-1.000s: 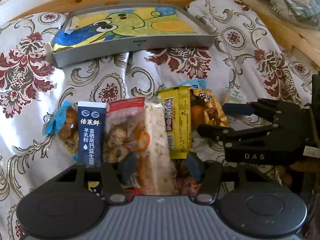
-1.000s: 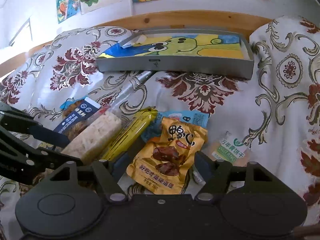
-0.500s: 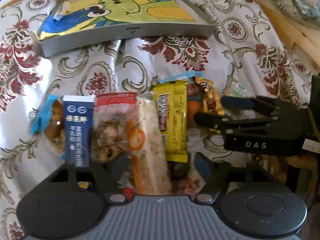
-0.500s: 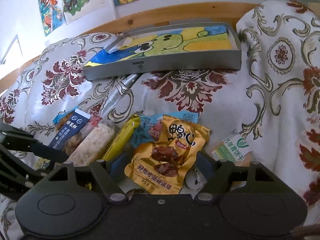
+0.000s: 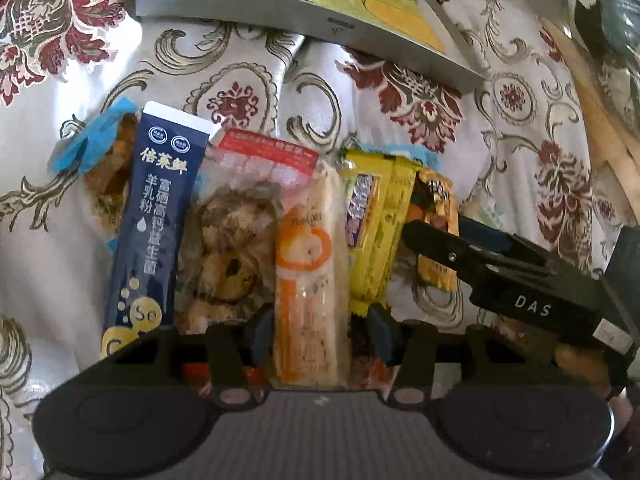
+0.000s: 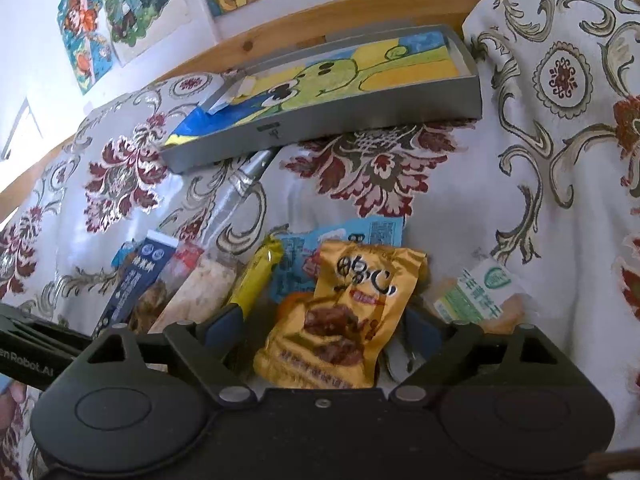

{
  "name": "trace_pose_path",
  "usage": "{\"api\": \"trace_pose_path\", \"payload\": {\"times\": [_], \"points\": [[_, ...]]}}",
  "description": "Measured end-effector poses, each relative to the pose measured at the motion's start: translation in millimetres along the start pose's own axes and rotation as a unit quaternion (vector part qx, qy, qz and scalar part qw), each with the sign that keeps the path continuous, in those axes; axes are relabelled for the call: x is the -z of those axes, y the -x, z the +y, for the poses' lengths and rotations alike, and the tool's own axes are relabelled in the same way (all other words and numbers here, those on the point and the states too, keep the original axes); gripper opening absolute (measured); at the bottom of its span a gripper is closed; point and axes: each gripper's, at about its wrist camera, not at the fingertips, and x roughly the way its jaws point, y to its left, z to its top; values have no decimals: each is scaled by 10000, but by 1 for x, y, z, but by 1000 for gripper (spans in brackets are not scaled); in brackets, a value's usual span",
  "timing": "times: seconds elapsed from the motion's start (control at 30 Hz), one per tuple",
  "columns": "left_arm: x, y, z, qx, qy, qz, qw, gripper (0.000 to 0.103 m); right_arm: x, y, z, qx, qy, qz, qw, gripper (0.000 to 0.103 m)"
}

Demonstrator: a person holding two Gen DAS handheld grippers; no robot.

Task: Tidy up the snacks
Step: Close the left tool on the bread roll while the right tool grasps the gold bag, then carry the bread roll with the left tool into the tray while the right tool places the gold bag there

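Observation:
Several snack packets lie in a heap on the floral cloth. My left gripper (image 5: 320, 332) straddles a cream and orange rice cracker bar (image 5: 308, 272); its left pad touches the wrapper and a narrow gap shows at the right pad. Beside the bar lie a navy powder stick (image 5: 152, 220), a clear cookie bag (image 5: 228, 240) and a yellow bar (image 5: 376, 232). My right gripper (image 6: 324, 328) stands wide open around an orange meat-snack packet (image 6: 344, 320). From the left wrist view its fingers reach in from the right. A grey tray (image 6: 320, 124) with a cartoon liner sits behind the heap.
A green and white packet (image 6: 476, 296) lies right of the orange one, and a light blue packet (image 6: 340, 240) lies under it. A wooden edge (image 6: 360, 4) and a wall with pictures rise behind the tray. The cloth bunches up high at the right (image 6: 560, 80).
Both grippers have come lower and closer to the heap. The left jaws have narrowed around the rice cracker bar. The right jaws have widened slightly around the orange packet.

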Motion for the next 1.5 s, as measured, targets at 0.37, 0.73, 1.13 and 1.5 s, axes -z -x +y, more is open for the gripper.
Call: {"api": "trace_pose_path", "payload": {"times": [0.37, 0.73, 1.13, 1.5], "points": [[6, 7, 11, 10, 373, -171, 9992, 42, 3, 2, -10, -18, -443, 32, 9990, 60], [8, 11, -2, -247, 350, -239, 9988, 41, 6, 9, -7, -197, -479, 35, 9986, 51], [25, 30, -15, -324, 294, -272, 9987, 40, 8, 29, 5, -324, -261, 2, 9991, 48], [38, 57, -36, -426, 16, -684, 9968, 40, 2, 55, 17, -472, 72, -370, 9982, 48]]}}
